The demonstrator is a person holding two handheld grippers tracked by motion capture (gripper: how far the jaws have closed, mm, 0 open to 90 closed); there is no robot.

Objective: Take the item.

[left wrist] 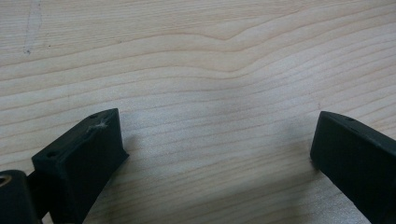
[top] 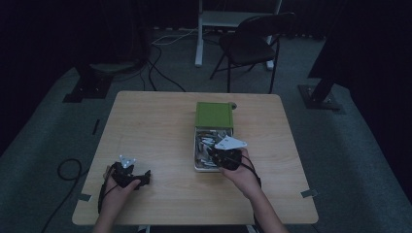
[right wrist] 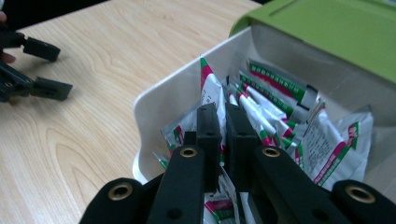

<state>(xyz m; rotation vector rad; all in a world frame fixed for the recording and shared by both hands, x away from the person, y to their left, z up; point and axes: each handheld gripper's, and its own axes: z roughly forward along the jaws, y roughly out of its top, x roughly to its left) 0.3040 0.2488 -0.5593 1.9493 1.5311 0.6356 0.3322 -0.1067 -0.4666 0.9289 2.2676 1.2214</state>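
Packets (right wrist: 261, 100) with red and green print are heaped in a white box (right wrist: 163, 93) near the middle of the table (top: 155, 121), its green lid (top: 214, 115) slid towards the far end. One packet (right wrist: 211, 88) is pinched upright between the nearly closed jaws of the right gripper (right wrist: 223, 122), above the heap. The left gripper (left wrist: 217, 140) is held with jaws spread wide over bare wood, well apart from the box, with nothing between them.

Packets (right wrist: 280, 112) in box (top: 196, 145) on table (top: 145, 126), lid (top: 214, 115) behind
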